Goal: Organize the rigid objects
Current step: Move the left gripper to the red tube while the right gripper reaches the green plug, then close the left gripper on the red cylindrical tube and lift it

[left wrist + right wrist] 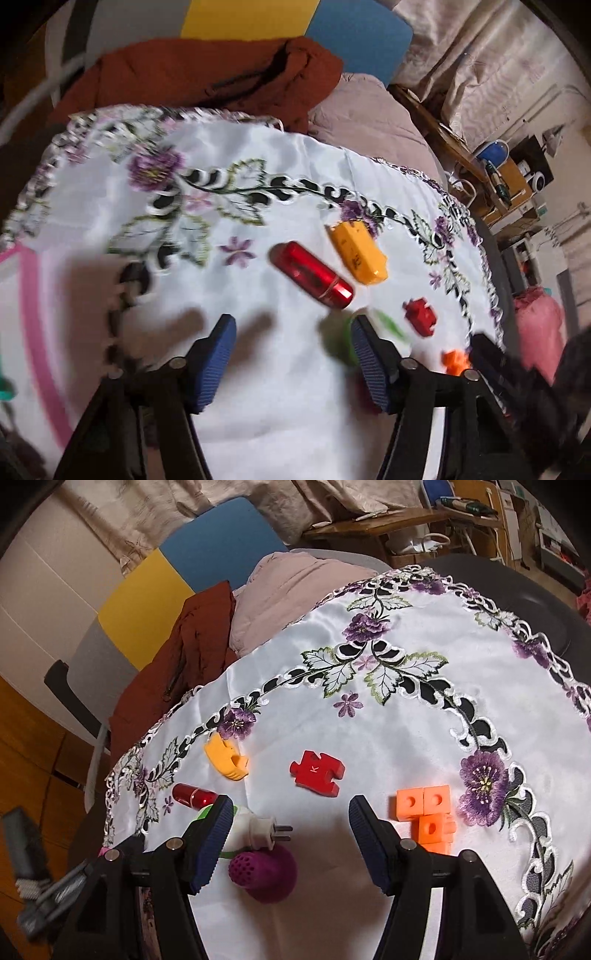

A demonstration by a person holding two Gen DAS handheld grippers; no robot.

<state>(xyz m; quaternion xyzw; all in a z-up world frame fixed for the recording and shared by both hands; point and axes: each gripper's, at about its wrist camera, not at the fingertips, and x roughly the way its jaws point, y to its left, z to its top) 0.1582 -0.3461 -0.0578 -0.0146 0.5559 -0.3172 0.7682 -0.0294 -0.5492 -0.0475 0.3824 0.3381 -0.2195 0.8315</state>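
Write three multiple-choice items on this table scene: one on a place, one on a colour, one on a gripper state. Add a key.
1. In the right wrist view, where does the red puzzle piece lie?
A. Between the yellow piece and the orange cube blocks
B. On the purple ball
C. Inside the right gripper

2. What colour is the perforated ball beside the white plug?
A. Green
B. Purple
C. Orange

3. What is the right gripper doing?
A. Clamping the plug
B. Clamping a block
C. Open, holding nothing

Key: 1 A, it lies apart between them; 2 B, plainly purple; 3 C, fingers spread with bare cloth between.
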